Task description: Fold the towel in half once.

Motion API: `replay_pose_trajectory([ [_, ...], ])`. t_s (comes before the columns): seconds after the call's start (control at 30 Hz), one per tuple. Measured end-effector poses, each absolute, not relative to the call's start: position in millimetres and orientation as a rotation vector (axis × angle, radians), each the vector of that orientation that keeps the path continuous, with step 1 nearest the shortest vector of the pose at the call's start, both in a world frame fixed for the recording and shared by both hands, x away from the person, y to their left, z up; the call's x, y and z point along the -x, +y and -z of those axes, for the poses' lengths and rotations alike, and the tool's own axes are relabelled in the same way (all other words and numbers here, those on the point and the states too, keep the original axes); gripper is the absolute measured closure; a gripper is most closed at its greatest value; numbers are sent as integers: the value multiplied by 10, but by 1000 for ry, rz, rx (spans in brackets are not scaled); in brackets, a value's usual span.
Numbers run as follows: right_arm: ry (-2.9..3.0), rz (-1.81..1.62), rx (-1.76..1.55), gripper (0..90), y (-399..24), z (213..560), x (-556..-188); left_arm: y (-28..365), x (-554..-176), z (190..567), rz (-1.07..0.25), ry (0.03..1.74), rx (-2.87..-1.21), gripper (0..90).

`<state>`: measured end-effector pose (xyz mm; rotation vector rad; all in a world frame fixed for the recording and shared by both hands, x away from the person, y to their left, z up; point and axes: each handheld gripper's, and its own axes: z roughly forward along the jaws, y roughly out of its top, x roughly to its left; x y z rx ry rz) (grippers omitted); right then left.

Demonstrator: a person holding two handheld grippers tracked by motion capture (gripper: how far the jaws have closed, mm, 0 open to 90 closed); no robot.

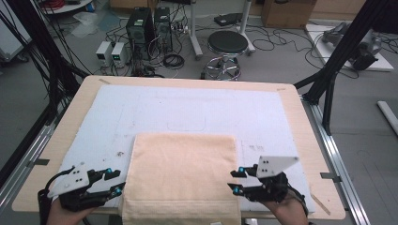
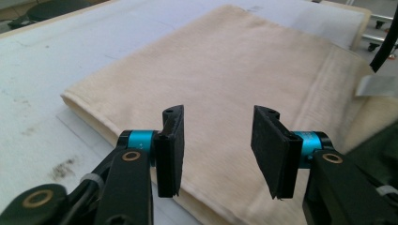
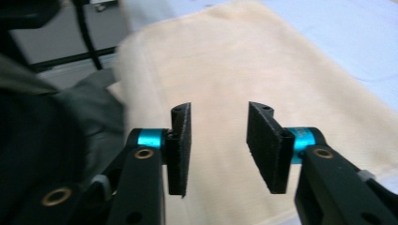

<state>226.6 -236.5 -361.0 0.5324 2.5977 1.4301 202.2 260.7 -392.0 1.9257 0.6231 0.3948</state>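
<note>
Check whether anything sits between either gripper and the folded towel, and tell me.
Nothing visible does. The left gripper is at the folded towel's left edge and the right gripper at its right edge, both with jaws open and nothing between them. The towel lies flat on the white mat, with nothing on top.

My work surface is a light wooden table (image 1: pixel 300 140) topped by a white mat (image 1: pixel 187 108) with faint scuff marks. Beyond its far edge, on the grey floor, I see a black round stool (image 1: pixel 227 44) on a chrome base, two black computer towers (image 1: pixel 148 26) standing side by side, and two small white power supplies (image 1: pixel 111 52) to their left, with loose black cables (image 1: pixel 173 60) trailing around them. A black frame leg (image 1: pixel 345 51) slants down at the right. A cardboard box (image 1: pixel 287 11) sits far back.
</note>
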Motion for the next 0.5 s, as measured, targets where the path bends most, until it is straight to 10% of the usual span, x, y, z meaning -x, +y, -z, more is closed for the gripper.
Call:
replay_pose_trajectory([
  [0.5, 2477, -1278, -772, 420, -2345, 3969, -3431, 2430, -3093, 4107, -488, 839, -1906, 443],
])
